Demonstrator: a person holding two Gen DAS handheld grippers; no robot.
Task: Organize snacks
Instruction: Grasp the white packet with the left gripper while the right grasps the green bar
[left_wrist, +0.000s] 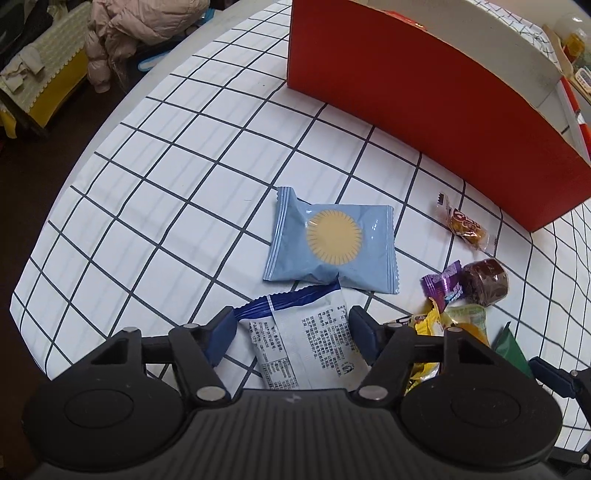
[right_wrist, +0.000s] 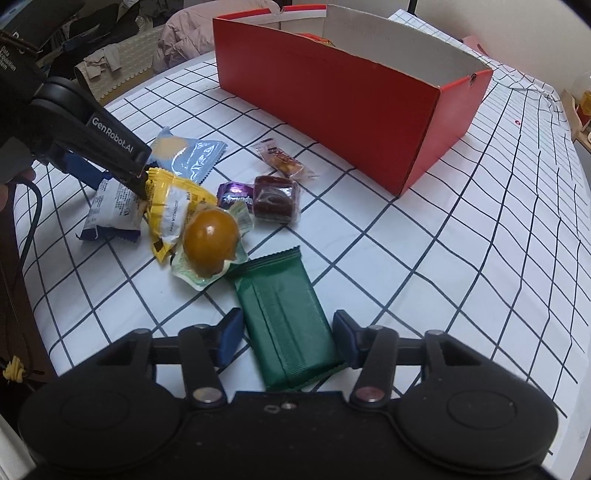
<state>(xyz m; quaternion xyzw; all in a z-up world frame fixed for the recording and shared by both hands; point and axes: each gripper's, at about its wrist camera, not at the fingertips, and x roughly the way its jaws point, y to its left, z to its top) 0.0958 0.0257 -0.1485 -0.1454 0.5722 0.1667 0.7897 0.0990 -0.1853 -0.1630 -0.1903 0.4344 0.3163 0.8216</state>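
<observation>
- Far left: the left gripper (left_wrist: 291, 328) sits low over the white-and-blue packet (left_wrist: 306, 343), jaws spread wide either side of it with a gap on both sides, so nothing's clamped yet. The packet lies flat on the checked tablecloth (left_wrist: 155, 184), printed back up, long axis running away from the camera, blue crimped end (left_wrist: 295, 299) pointing toward the light blue sun packet (left_wrist: 332, 243) just beyond.
- Middle: loose pile — yellow packet (right_wrist: 173, 210), brown egg-shaped snack (right_wrist: 210, 243), purple candy (right_wrist: 234, 195), dark brown cake (right_wrist: 277, 199), small clear-wrapped candy (right_wrist: 284, 162).
- Right: the right gripper (right_wrist: 288, 336) is also spread open, straddling the near end of the green bar (right_wrist: 284, 314). The bar lies flat, its long axis pointing away and a bit left, toward the pile.
- Behind it all: the red box (right_wrist: 351, 99), open top, something already inside I think.
- Looks like the pick-up step on both sides. Next up is probably closing on each wrapper across its narrow width, then lifting over the box wall.
</observation>
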